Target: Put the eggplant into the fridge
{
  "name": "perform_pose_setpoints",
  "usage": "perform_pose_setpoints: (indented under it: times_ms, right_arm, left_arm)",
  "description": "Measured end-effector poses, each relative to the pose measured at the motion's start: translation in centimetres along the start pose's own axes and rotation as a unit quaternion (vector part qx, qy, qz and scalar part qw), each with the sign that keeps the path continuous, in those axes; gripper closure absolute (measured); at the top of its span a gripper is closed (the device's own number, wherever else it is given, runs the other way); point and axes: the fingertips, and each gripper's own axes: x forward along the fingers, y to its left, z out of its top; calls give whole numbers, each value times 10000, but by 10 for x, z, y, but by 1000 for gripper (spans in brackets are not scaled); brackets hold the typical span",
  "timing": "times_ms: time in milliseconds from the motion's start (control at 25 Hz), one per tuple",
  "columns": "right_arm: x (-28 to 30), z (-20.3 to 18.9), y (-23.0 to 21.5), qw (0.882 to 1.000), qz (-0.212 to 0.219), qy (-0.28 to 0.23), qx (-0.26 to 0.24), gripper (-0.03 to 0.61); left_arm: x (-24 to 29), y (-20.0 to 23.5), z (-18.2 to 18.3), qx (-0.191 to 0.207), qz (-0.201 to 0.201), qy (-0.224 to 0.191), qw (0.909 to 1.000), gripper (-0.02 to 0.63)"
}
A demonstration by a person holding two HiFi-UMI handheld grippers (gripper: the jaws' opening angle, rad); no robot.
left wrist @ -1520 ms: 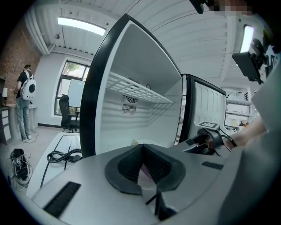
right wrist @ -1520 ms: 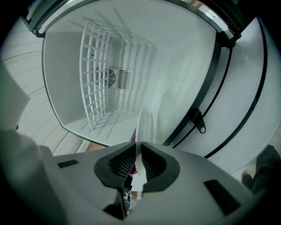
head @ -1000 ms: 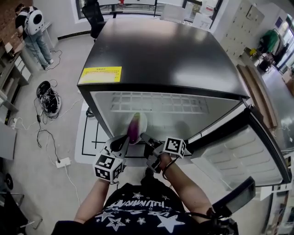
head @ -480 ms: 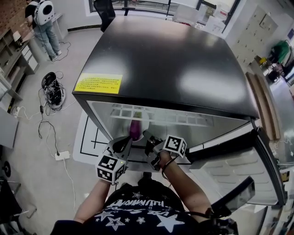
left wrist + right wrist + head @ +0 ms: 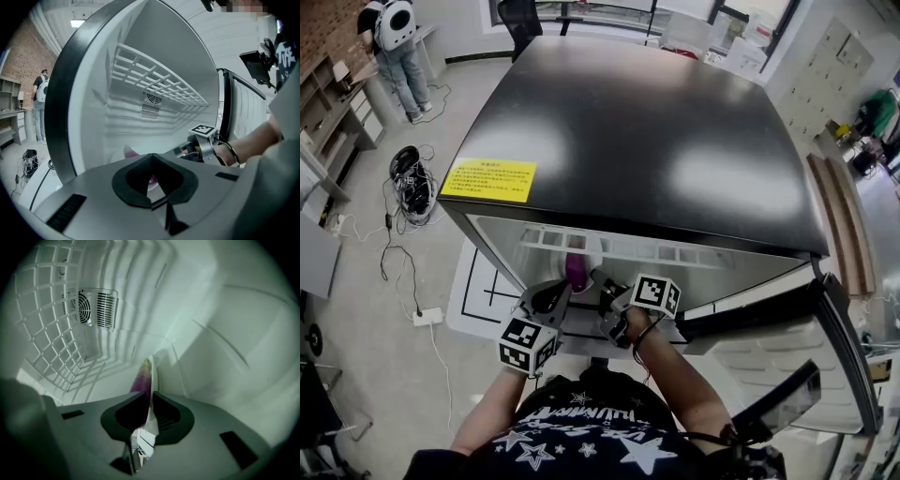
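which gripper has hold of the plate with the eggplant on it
The right gripper: its jaws pinch the rim of the white plate, which carries the eggplant, inside the fridge. The left gripper has nothing between its jaws.

Bkgd, upper L of head view: person [image 5: 394,52] w/ white backpack [image 5: 397,36], standing near shelving [image 5: 337,122] by a brick wall [image 5: 321,33]. Floor: tangle of black cables [image 5: 411,178]; white power strip [image 5: 428,318], well apart from the tangle. White floor mat [image 5: 483,291] w/ black lines. Top: dark office chair [image 5: 520,17]. R side: wooden planks [image 5: 842,225], pale lockers [image 5: 844,56]. White plate [image 5: 151,380], seen edge-on.
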Motion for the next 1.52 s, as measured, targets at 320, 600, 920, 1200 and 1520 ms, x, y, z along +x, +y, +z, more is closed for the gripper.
perform_pose_setpoints:
  times_ms: [320, 600, 920, 1200, 1520]
  right_arm:
    - [1, -5, -1, 9968, -389, 358, -597, 541]
    - [-5, -4, -7, 9923, -734, 400, -915, 540]
    - [-19, 0, -14, 9895, -1025, 159, -1004, 494]
    - [-35, -6, -5, 9929, -841, -144, -832, 494]
    - [-53, -37, 15, 9959, -295, -712, -480, 495]
  left_arm:
    - [0, -2, 1, 15, 17, 6, 10000, 604]
    - [-1, -6, 1, 49, -3, -11, 10000, 604]
    - [-7, -10, 0, 85, -87, -49, 9999, 604]
    - [-18, -21, 2, 118, -265, -40, 9996, 604]
    - [-49, -26, -7, 242, -439, -14, 9987, 604]
